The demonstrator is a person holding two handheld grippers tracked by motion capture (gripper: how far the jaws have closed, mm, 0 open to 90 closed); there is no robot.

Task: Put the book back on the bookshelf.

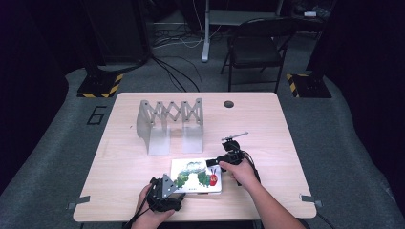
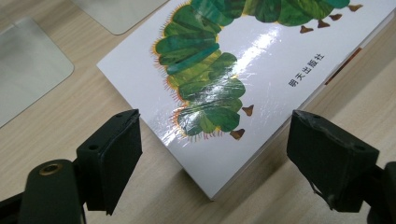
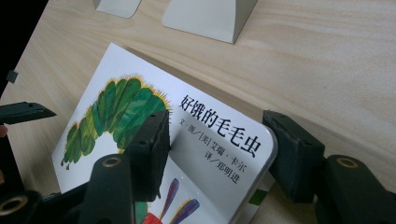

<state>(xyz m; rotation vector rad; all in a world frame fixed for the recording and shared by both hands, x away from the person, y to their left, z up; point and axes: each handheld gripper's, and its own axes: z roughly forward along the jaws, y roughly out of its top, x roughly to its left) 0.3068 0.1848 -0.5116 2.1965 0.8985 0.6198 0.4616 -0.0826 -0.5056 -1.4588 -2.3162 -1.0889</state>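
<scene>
A white picture book [image 1: 195, 168] with a green caterpillar on its cover lies near the table's front edge. My right gripper [image 1: 213, 163] is at the book's far right corner. In the right gripper view, one pad rests on the cover [image 3: 219, 128] and the other sits under the rounded corner, so the right gripper [image 3: 217, 144] is shut on the book. My left gripper [image 1: 176, 190] is at the book's near left corner. In the left gripper view, that corner [image 2: 212, 182] lies between the wide jaws of the left gripper [image 2: 219, 158], and neither pad touches it.
A metal expanding book rack [image 1: 169, 121] with upright dividers stands on the wooden table [image 1: 267, 124] behind the book. Its base plates [image 2: 28, 70] [image 3: 205, 16] lie close to the book's far edge. A round hole [image 1: 229, 104] is in the tabletop. A folding chair [image 1: 258, 45] stands beyond.
</scene>
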